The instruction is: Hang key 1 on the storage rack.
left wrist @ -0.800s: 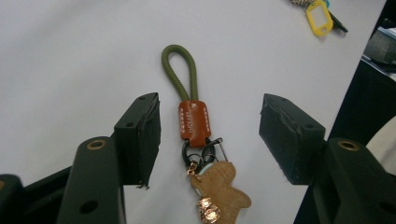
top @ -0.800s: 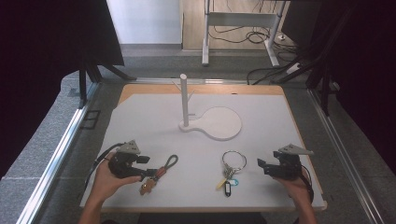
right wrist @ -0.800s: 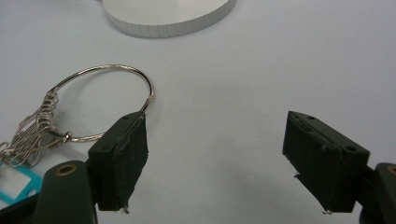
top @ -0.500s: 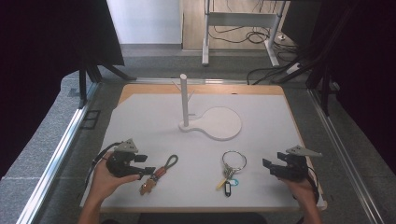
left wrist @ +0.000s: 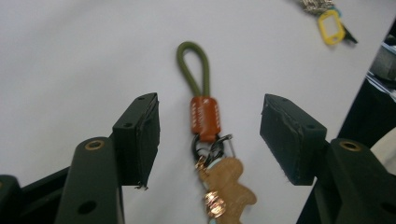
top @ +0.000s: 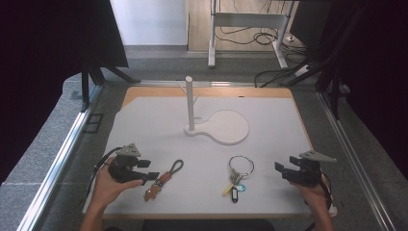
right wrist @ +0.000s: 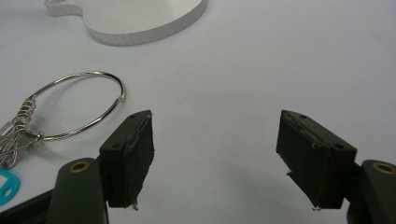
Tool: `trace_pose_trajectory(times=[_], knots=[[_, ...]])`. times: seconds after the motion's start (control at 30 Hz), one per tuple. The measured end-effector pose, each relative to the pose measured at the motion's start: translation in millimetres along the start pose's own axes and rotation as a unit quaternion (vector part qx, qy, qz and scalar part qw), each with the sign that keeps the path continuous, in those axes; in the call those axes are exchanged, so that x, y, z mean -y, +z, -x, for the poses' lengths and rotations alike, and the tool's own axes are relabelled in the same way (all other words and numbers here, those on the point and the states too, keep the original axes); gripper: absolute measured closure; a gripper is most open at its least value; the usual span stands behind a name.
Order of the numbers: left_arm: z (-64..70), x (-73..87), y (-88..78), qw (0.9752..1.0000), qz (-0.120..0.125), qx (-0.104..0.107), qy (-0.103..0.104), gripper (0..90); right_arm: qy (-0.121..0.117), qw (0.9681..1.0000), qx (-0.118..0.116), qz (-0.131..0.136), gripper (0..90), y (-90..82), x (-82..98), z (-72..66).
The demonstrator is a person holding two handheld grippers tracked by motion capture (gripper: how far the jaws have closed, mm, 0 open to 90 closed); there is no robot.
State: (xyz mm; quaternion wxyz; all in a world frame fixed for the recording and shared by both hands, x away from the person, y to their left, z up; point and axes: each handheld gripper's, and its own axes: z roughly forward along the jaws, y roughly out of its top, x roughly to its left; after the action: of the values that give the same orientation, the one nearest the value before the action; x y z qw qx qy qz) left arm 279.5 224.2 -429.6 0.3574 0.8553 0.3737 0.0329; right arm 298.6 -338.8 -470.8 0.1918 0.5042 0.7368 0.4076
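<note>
A keychain (top: 165, 178) lies on the white board (top: 269, 144) with an olive cord loop (left wrist: 193, 69), a brown leather sleeve (left wrist: 204, 118) and a gingerbread-shaped charm (left wrist: 228, 187). My left gripper (top: 149, 170) is open just left of it. In the left gripper view, my left gripper (left wrist: 210, 119) has one jaw on each side of the sleeve, apart from it. A metal key ring (top: 240, 165) with coloured tags lies to the right. My right gripper (top: 283, 171) is open beside it, and nothing is between its jaws (right wrist: 215, 140). The ring (right wrist: 81, 105) lies left of them.
A white stand with an upright post (top: 190, 102) and a round flat base (top: 230, 127) sits mid-board; the base's edge (right wrist: 140, 29) is ahead of the right gripper. A yellow tag (left wrist: 330, 27) and a teal tag (right wrist: 6, 187) hang on the key ring. Metal rails (top: 53, 171) flank the table.
My right gripper has drifted a little to the right, away from the key ring. The left gripper has barely moved and both stay open.
</note>
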Motion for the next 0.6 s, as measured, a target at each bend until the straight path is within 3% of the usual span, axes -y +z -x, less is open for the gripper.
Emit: trace_pose_trajectory(times=[0.07, 0.17, 0.27, 0.33, 0.6], knots=[[-0.5, 0.4, 1.2, 0.9999, -0.011, -0.011, -0.002, 38.6, -0.003, 1.0000, -0.002, -0.003, 28.0, 1.5, 0.5, 0.8], [-0.3, -5.6, 3.5, 0.9998, -0.020, -0.004, -0.006, 38.4, -0.002, 1.0000, -0.007, -0.005, 28.3, 2.4, 1.0, 2.1], [-0.1, -17.6, 4.2, 0.9991, -0.042, -0.010, 0.007, 38.5, 0.000, 1.0000, -0.005, -0.007, 29.4, 3.7, 0.1, 2.6], [0.8, -20.9, 3.7, 0.9991, -0.042, -0.004, 0.007, 38.5, -0.002, 1.0000, -0.006, -0.007, 29.5, 4.0, 0.4, 2.0], [6.9, -37.2, -0.5, 0.9986, -0.044, -0.016, 0.024, 39.1, -0.011, 0.9998, -0.010, -0.009, 30.2, 2.9, -0.8, -0.3]])
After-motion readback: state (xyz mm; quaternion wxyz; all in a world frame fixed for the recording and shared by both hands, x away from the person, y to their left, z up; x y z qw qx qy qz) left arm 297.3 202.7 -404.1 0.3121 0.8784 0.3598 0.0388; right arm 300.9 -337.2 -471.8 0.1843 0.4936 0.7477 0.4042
